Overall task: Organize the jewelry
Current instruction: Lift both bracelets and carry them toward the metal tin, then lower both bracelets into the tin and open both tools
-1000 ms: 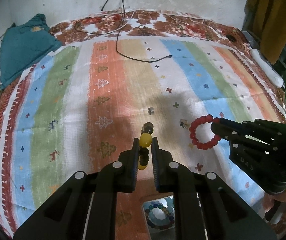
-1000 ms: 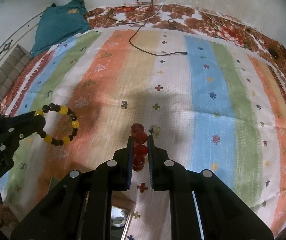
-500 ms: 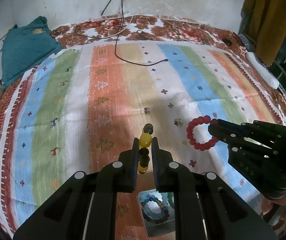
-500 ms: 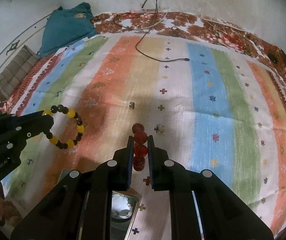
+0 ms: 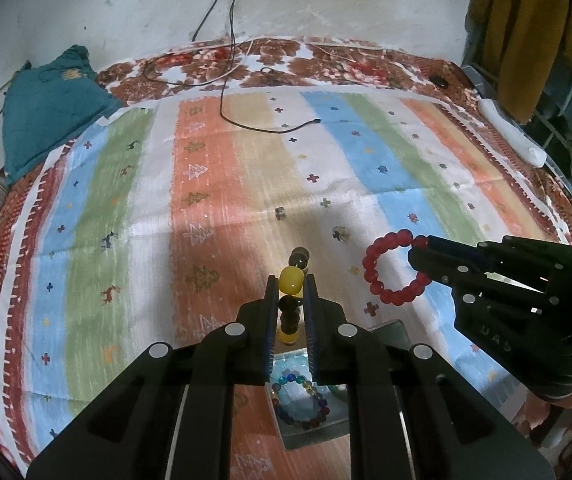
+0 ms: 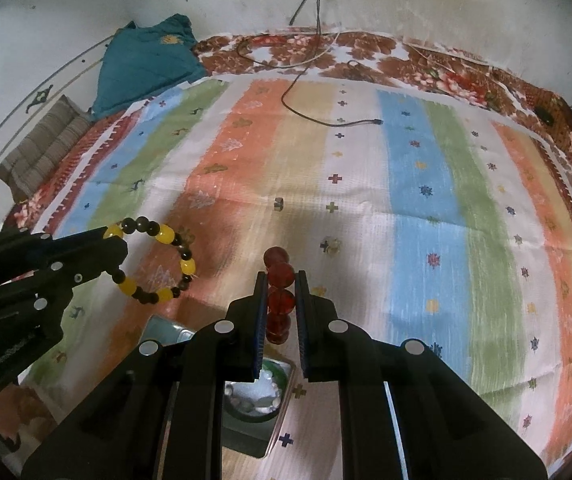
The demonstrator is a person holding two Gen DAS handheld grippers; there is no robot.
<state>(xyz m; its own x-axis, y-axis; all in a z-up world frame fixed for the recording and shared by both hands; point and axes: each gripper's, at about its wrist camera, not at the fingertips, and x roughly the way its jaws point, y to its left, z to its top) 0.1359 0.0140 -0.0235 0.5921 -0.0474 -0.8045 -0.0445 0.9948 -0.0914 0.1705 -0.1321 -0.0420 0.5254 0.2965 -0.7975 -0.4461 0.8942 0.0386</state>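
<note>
My left gripper (image 5: 290,277) is shut on a yellow-and-dark bead bracelet (image 5: 300,257), held edge-on above the striped cloth (image 5: 213,168). In the right wrist view the same bracelet (image 6: 164,233) hangs as a ring from the left gripper (image 6: 121,248). My right gripper (image 6: 281,273) is shut on a red bead bracelet (image 6: 275,257), which shows as a ring (image 5: 368,264) at the right gripper's tip (image 5: 420,250). Below both grippers sits a small open box (image 5: 390,326) with a multicoloured bracelet (image 5: 300,402) in one compartment and a pale-green one (image 6: 261,396) in another.
A small dark trinket (image 5: 280,213) and a clear one (image 5: 340,233) lie on the cloth ahead of the grippers. A black cable (image 5: 245,128) trails across the far part. A teal garment (image 5: 49,116) lies at the far left and a white power strip (image 5: 514,136) at the right edge.
Both grippers have drawn back towards the near edge with their bracelets still gripped. The box has come further into view beneath them.
</note>
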